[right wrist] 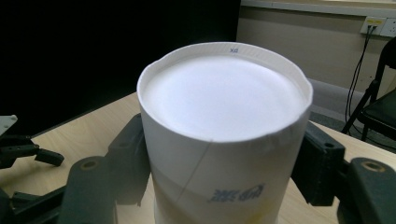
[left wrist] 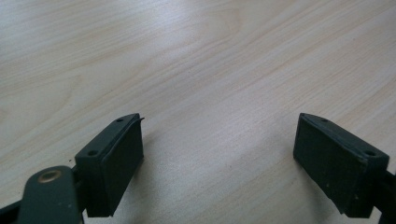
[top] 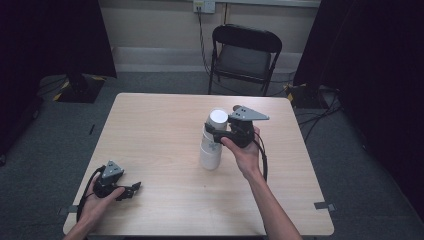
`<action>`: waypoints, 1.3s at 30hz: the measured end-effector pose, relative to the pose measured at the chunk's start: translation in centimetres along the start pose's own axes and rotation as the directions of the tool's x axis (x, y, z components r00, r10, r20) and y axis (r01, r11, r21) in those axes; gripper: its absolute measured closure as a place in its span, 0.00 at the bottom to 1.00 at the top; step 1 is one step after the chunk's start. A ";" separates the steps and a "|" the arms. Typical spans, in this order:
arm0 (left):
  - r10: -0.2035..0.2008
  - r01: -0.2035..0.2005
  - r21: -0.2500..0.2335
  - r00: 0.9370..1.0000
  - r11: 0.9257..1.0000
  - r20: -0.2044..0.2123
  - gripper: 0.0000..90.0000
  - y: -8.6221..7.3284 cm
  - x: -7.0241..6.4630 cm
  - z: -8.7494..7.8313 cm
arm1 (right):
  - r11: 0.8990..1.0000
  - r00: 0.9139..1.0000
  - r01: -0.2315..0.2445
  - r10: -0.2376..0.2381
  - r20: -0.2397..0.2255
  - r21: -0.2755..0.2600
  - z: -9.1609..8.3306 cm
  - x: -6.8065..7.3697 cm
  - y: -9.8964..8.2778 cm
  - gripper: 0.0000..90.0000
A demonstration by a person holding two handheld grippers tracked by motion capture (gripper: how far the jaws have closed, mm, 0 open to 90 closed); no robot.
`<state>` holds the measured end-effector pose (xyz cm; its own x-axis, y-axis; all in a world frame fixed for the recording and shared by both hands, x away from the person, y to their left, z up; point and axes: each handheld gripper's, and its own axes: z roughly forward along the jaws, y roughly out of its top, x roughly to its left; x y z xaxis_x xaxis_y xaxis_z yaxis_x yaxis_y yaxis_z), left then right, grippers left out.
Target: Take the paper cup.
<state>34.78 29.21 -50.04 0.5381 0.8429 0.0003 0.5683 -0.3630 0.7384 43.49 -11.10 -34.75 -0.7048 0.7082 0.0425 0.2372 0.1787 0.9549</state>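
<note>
The right gripper's (top: pixel 214 131) black jaws pinch the top cup of a stack of white paper cups (top: pixel 212 145), one pad pressed against each side of its wall, as the right gripper view shows. The left gripper's (top: pixel 131 189) jaws are spread wide with only bare wood between them.

The pale wooden rectangular table (top: pixel 160 130) carries everything. The stack stands just right of the table's centre, at about two o'clock from the left gripper and well apart from it. The cups are upside down, so the flat white base of the top cup (right wrist: pixel 222 95) faces upward. The left gripper rests on the table near its seven o'clock corner, held by the person's left hand (top: pixel 95 202). A black folding chair (top: pixel 245 52) stands beyond the table at twelve o'clock.

The cups look very light and thin-walled, so a hard squeeze would likely dent them. The waxy paper seems fairly smooth. Nested cups tend to cling, so the lower ones may lift along with the top one. A hold just below the stiff base, where the wall resists crushing best, seems the safest place.
</note>
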 end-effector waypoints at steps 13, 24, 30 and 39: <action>-0.001 0.000 -0.066 1.000 0.998 -0.016 0.21 0.4 -0.3 -1.1 | 1.000 1.000 0.025 -0.025 0.007 -0.016 -1.7 0.7 0.7 0.36; -0.007 0.008 -0.096 1.000 0.995 0.009 0.21 0.3 -0.4 -2.3 | 0.999 0.999 0.031 -0.032 -0.012 -0.032 -4.6 1.6 -0.2 0.36; 0.018 -0.016 -0.115 1.000 0.993 0.020 0.21 0.6 -0.6 -3.2 | 1.000 1.000 0.002 -0.002 -0.031 -0.006 -5.8 1.7 -1.1 0.38; 0.053 -0.045 -0.157 0.998 0.987 0.045 0.21 1.7 -1.6 -3.9 | 0.997 0.995 -0.082 0.083 -0.057 0.012 -6.5 1.7 -3.5 0.38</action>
<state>32.47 28.82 -46.21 0.5950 0.8037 0.0087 0.4389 -0.3339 0.8342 37.13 -14.98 -36.08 -0.7196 0.6805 0.1383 0.3025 0.1279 0.9445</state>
